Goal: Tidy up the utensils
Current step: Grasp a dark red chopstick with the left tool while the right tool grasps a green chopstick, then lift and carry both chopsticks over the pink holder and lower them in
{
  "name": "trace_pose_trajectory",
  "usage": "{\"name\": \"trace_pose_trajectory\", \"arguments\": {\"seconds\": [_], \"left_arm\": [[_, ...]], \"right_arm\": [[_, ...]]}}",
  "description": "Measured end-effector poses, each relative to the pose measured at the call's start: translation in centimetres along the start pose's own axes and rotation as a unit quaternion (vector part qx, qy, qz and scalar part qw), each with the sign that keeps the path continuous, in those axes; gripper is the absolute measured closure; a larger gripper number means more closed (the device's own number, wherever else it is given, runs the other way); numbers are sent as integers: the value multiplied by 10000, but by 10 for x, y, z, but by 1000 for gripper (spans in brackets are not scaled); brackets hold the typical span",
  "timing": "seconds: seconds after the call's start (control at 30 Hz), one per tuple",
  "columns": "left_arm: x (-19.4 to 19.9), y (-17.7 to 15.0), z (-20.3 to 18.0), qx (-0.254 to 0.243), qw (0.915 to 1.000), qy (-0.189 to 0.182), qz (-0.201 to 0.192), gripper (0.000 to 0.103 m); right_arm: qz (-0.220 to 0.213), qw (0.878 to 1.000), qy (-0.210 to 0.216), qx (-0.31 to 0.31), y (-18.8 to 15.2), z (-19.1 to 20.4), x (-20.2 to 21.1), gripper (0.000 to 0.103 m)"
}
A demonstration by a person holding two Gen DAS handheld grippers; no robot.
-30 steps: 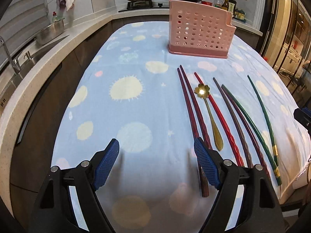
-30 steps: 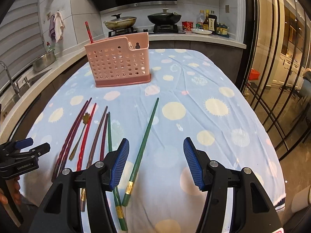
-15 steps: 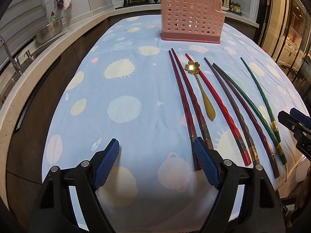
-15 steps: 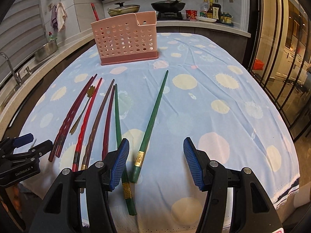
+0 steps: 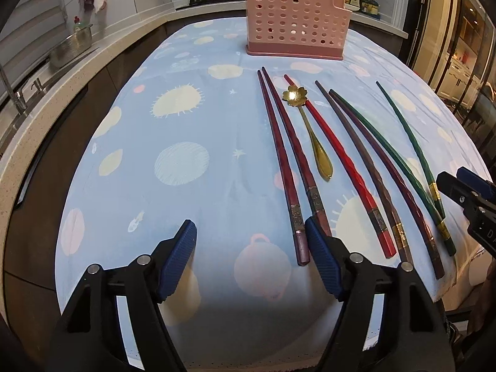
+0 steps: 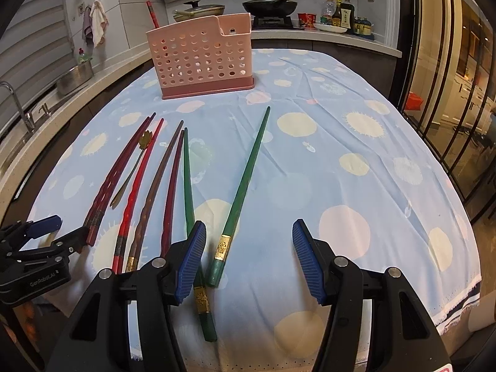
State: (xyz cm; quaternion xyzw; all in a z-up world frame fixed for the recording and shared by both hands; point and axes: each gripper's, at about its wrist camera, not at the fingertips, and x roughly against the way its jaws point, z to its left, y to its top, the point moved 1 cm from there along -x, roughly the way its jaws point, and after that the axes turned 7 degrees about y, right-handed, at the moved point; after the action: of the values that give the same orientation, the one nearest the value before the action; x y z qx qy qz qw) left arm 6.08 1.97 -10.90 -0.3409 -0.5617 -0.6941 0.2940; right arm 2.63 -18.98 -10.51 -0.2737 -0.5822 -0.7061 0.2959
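Note:
Several chopsticks lie side by side on the blue spotted cloth: two dark red (image 5: 280, 155), a bright red one (image 5: 341, 161), two brownish ones (image 5: 362, 161), two green (image 6: 245, 183). Among them rests a gold flower spoon (image 5: 310, 130). At the far end stands a pink perforated holder (image 5: 294, 21) (image 6: 201, 59) with one red chopstick (image 6: 152, 14) in it. My left gripper (image 5: 251, 248) hovers at the near edge, its jaws closing. A dark red chopstick's butt lies just inside the right finger, untouched. My right gripper (image 6: 249, 257) is open around the butt of a green chopstick (image 6: 218, 263).
A counter with a sink, tap and steel bowl (image 5: 71, 49) runs along the left. A stove with pans (image 6: 266, 6) and bottles (image 6: 344, 15) sits behind the holder. Glass doors (image 6: 449, 93) stand on the right. The cloth's near edge (image 6: 310, 359) hangs off the table.
Both grippers have sunk and drawn back toward the near edge, so the chopsticks' butt ends now lie at their fingertips. The left jaws have narrowed slightly.

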Motion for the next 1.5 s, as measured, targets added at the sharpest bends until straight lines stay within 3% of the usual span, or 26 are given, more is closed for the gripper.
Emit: {"name": "trace_pose_trajectory", "arguments": {"seconds": [0.33, 0.6, 0.73, 1.03, 1.13, 1.27, 1.5], "left_arm": [[0, -1, 19, 137, 9999, 90, 39, 42], [3, -2, 7, -13, 10000, -27, -9, 52], [3, -2, 8, -11, 10000, -70, -9, 56], [4, -2, 15, 81, 9998, -169, 14, 70], [5, -2, 13, 75, 9997, -253, 7, 79], [5, -2, 15, 120, 9987, -497, 64, 95], [12, -1, 15, 217, 9962, -839, 122, 96]], "right_arm": [[26, 10000, -48, -38, -3, -5, 0, 48], [82, 10000, 23, 33, -4, 2, -2, 55], [203, 9997, -29, 94, -8, 3, -11, 68], [167, 9996, -96, 220, -18, -3, -2, 82], [170, 9995, -89, 257, -20, -2, 0, 94], [188, 9996, -62, 221, -21, -5, 2, 96], [139, 9998, 13, 139, -20, -10, 13, 96]]}}
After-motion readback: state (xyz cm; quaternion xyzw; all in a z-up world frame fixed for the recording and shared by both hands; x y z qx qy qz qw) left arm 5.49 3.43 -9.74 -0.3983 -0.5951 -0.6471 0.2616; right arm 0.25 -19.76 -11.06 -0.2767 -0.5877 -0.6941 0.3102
